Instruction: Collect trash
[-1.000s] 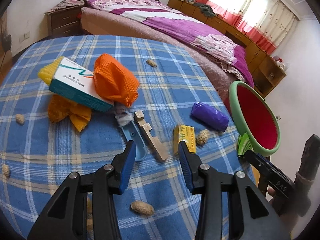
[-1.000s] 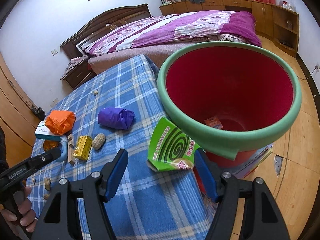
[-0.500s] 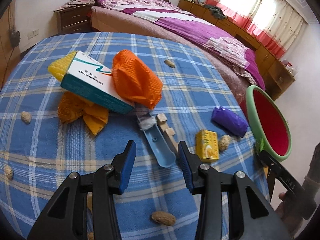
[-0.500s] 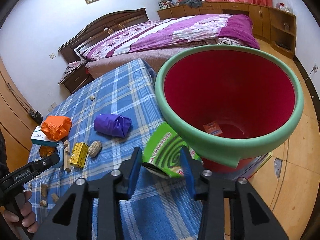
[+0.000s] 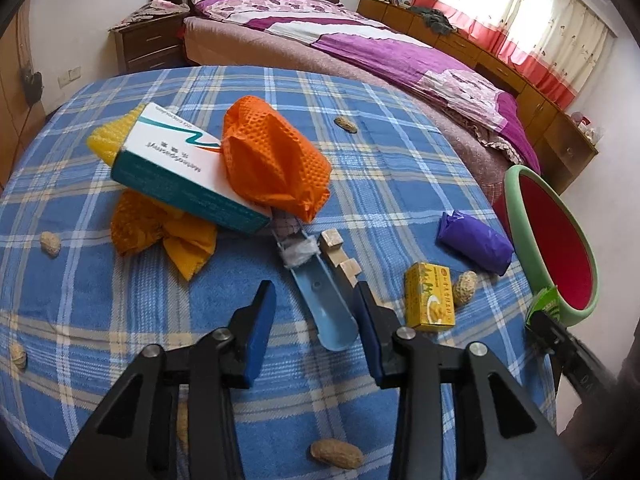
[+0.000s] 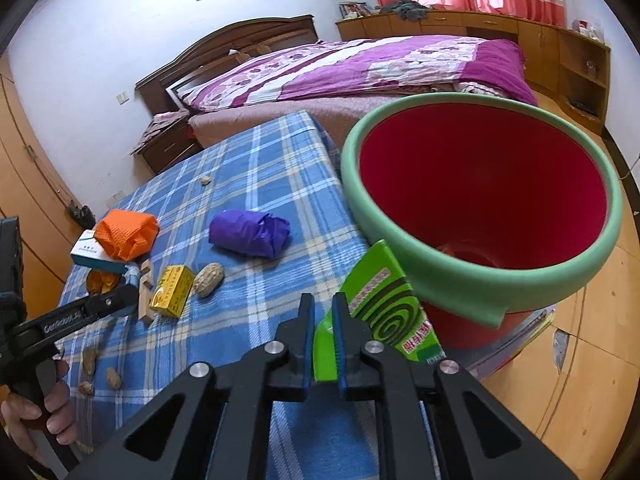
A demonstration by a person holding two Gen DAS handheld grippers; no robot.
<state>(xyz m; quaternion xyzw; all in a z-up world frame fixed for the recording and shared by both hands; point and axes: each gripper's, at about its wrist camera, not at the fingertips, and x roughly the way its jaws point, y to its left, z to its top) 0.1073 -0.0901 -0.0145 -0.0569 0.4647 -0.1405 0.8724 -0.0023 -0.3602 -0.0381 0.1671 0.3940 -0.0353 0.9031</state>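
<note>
My right gripper (image 6: 323, 308) is closing, and its pads pinch the edge of a green mosquito-coil box (image 6: 384, 308). The box is tilted up against the green rim of the red trash bin (image 6: 460, 276) beside the table. My left gripper (image 5: 314, 316) hovers low over the blue checked cloth with its jaws closing. A blue plastic scoop (image 5: 324, 300) lies between them, and a strip of wooden blocks (image 5: 340, 256) runs beside the right finger. I see no pad touching either. A small yellow box (image 5: 430, 300) and a purple wad (image 5: 474, 246) lie to the right.
An orange mesh bag (image 5: 272, 160), a white-and-teal carton (image 5: 180, 168) and crumpled orange netting (image 5: 160, 236) are piled further back. Several peanuts (image 5: 336, 454) are scattered on the cloth. A bed (image 5: 360, 48) stands behind the table. The table edge drops off beside the bin.
The right jaws went from wide apart to pinched on the green box, which now stands tilted up at the bin's rim. The left gripper edged toward the scoop and its jaws narrowed slightly.
</note>
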